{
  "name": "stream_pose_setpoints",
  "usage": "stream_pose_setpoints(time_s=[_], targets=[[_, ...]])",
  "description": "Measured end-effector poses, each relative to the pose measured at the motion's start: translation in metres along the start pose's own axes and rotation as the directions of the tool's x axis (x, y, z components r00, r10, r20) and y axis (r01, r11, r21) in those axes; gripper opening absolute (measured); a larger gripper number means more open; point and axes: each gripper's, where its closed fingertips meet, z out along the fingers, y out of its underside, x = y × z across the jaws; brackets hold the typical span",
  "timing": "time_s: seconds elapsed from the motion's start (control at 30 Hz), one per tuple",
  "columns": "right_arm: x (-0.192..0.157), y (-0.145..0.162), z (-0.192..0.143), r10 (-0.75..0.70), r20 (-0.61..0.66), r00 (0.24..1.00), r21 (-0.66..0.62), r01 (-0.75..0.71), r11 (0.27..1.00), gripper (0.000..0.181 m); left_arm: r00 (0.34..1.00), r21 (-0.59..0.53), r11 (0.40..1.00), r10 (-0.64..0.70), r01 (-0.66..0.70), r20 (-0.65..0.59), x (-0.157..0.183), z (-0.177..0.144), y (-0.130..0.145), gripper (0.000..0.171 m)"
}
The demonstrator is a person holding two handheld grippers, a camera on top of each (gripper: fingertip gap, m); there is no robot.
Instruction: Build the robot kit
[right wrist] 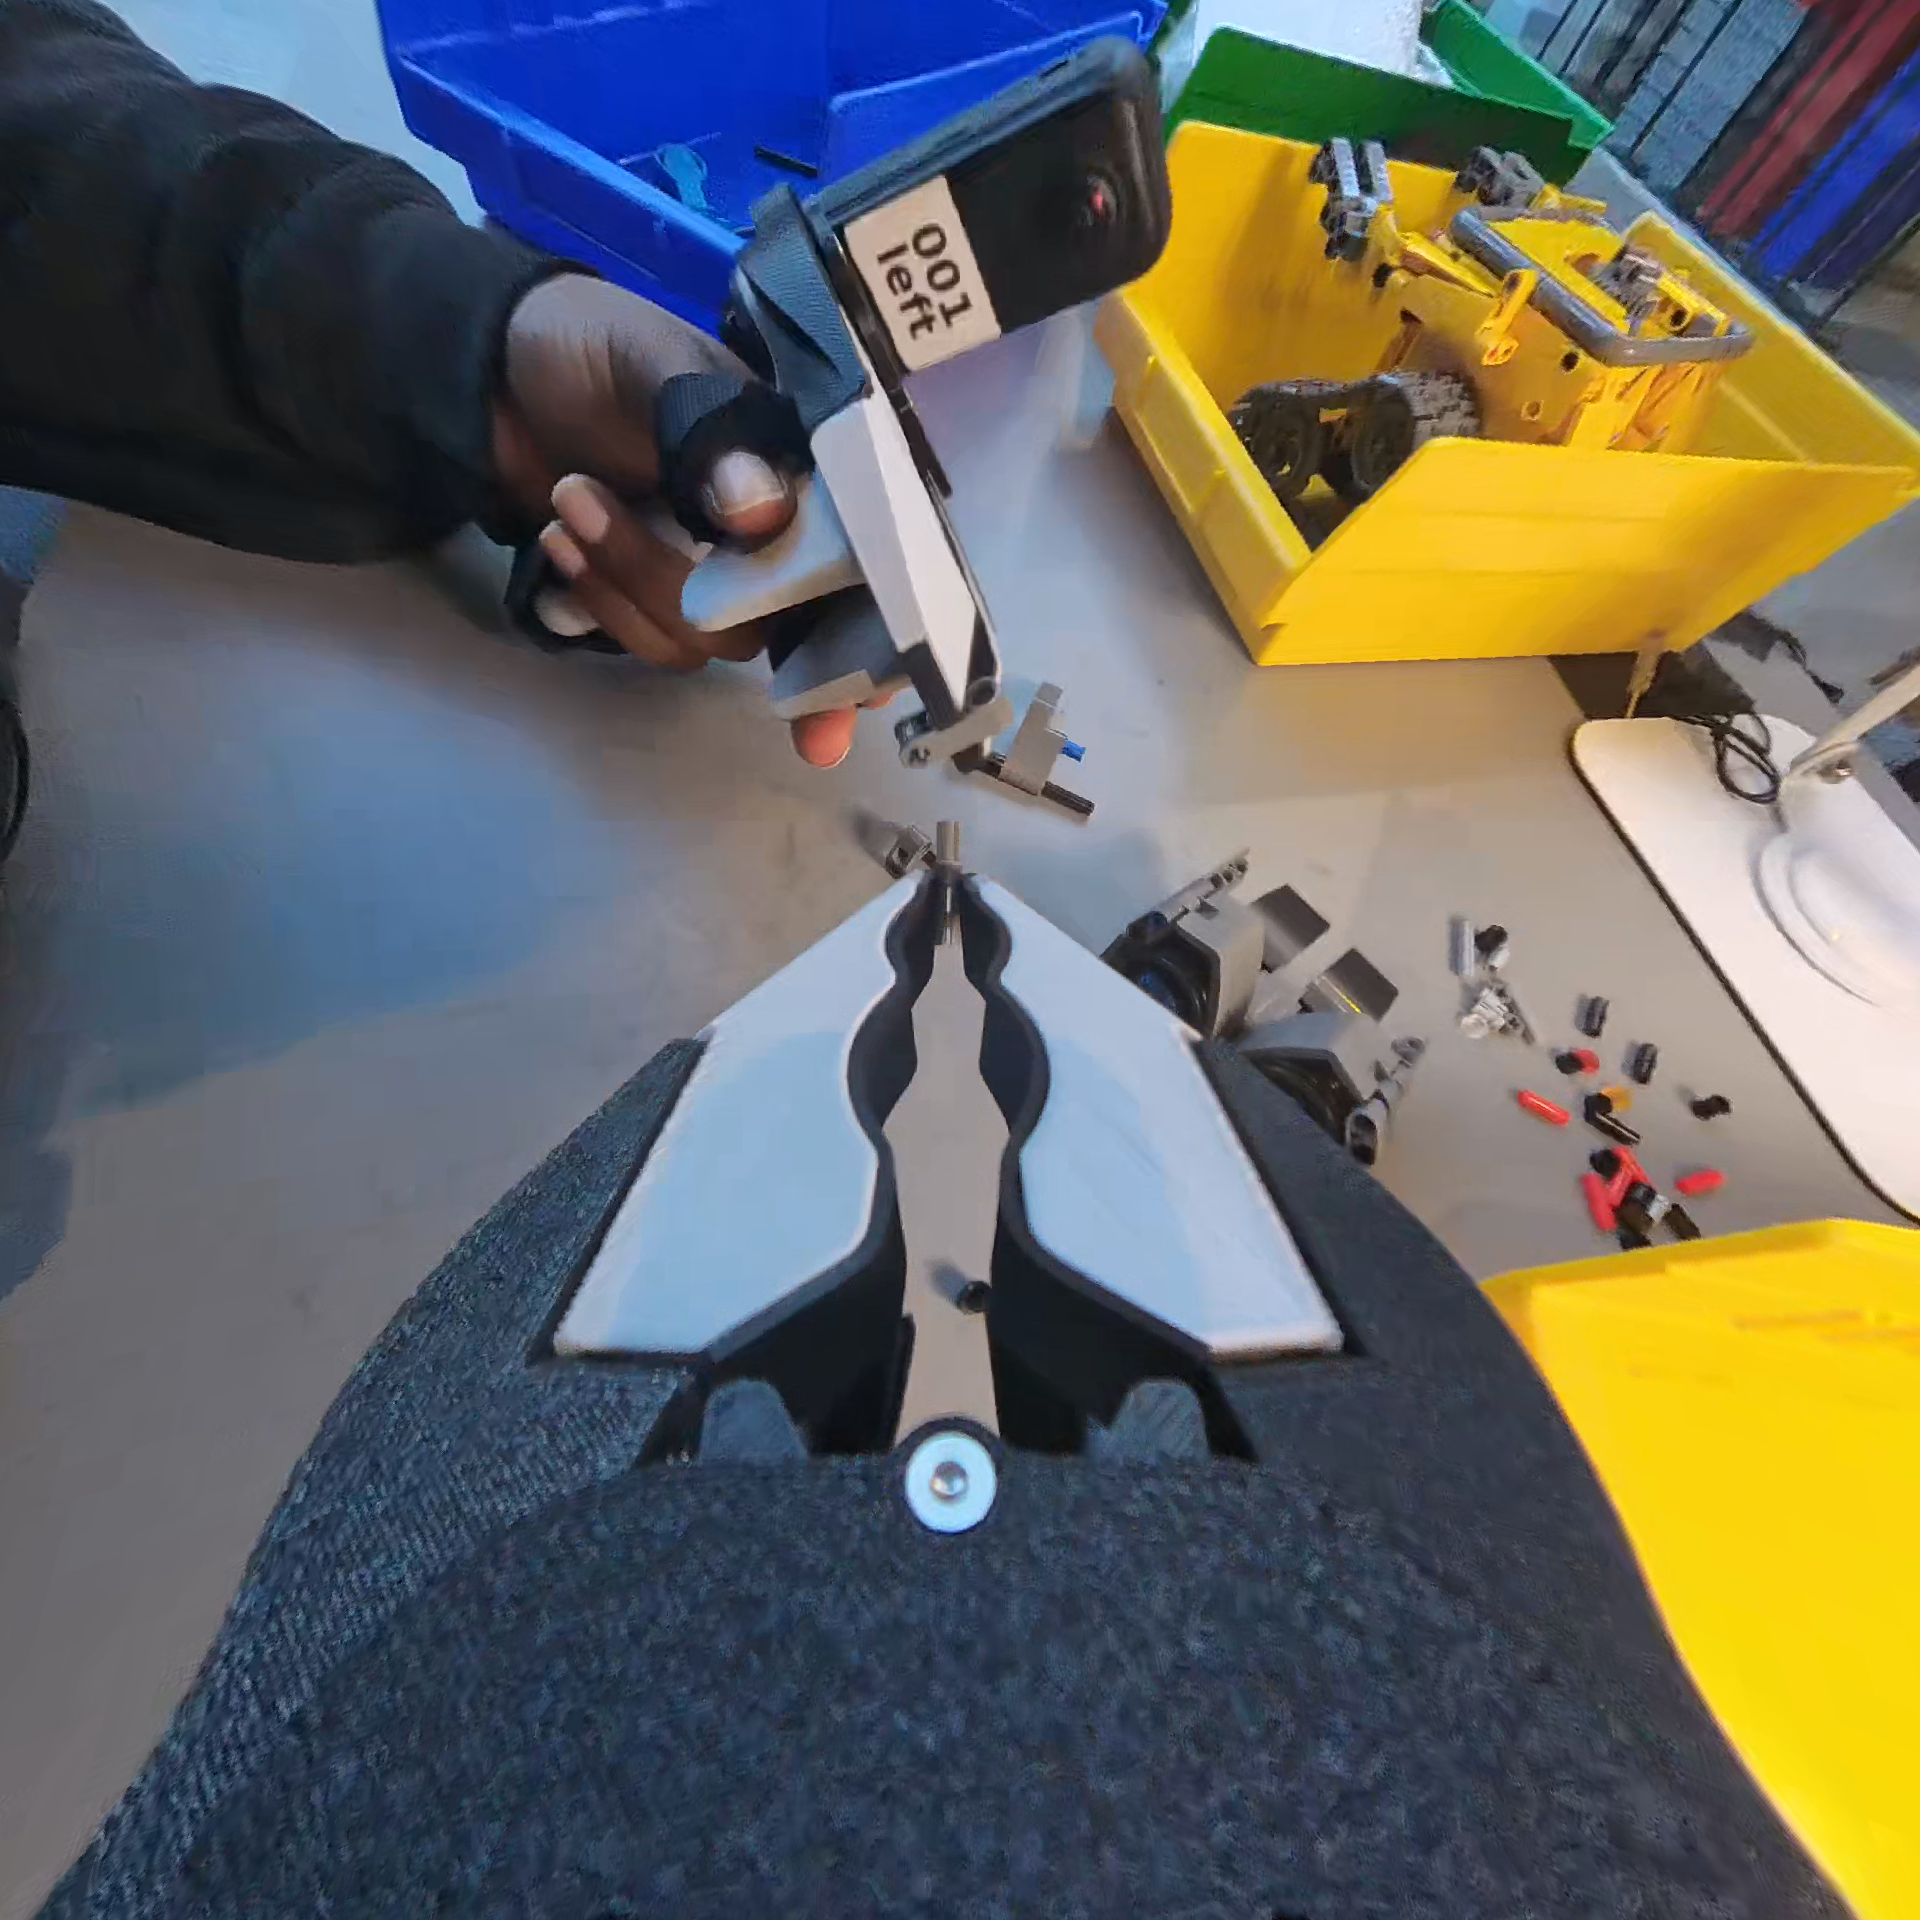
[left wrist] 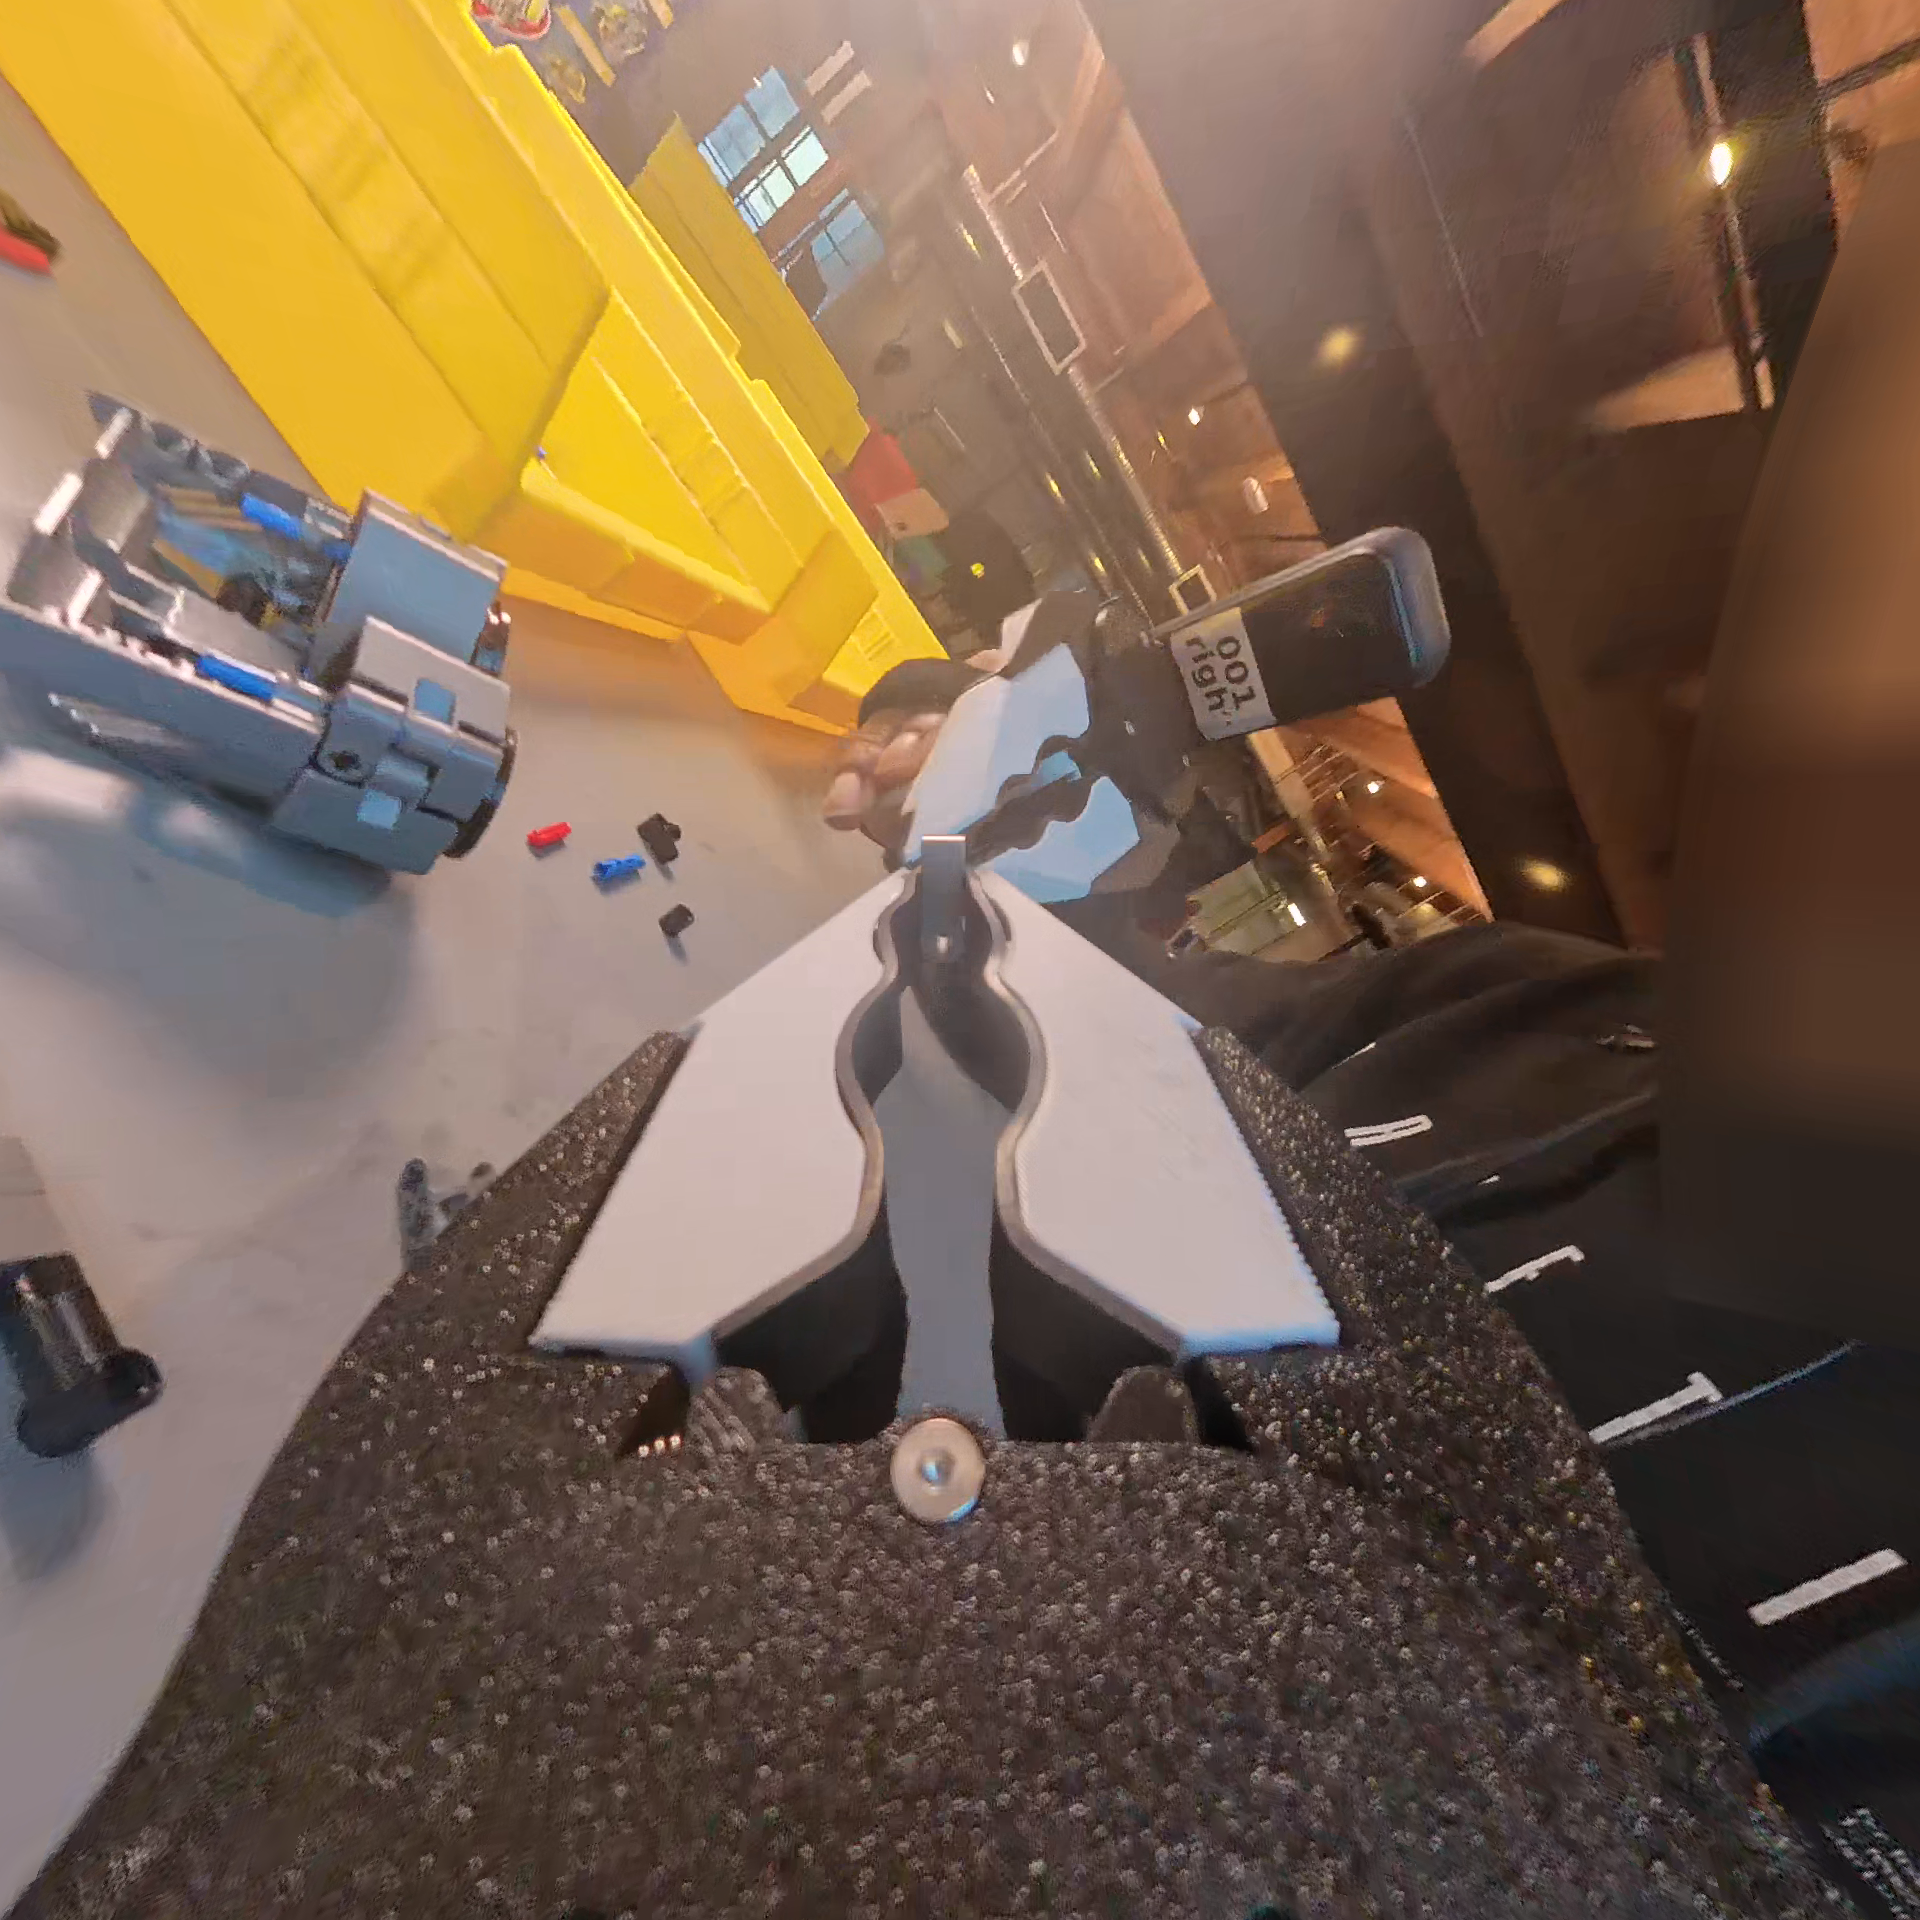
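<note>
Pinching small grey brick assembly [right wrist: 1023, 743], left gripper [right wrist: 961, 717] hovers above grey table [right wrist: 416, 831]; right gripper [right wrist: 943, 883] clamps thin grey pin [right wrist: 947, 847] just below assembly.

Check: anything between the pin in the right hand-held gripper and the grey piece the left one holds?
Nothing visible. Only bare table shows between the small grey pin in the right hand-held gripper and the grey piece in the left hand-held gripper. A loose grey part lies just left of the pin.
</note>
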Motion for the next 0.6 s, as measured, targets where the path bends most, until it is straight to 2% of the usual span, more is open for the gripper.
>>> stream_pose_setpoints(time_s=[0.2,0.6], targets=[[-0.003,0.007,0.001,-0.007,0.001,1.0,-0.044,0.007,0.999,0.002,0.991,-0.006,0.992,-0.13,0.13,-0.018,-0.005,0.009,0.009,0.006],[-0.011,0.002,0.003,-0.118,-0.039,0.992,-0.105,0.113,0.988,0.002,0.992,0.003,0.992,-0.13,0.13,0.005,-0.006,0.009,0.009,0.006]])
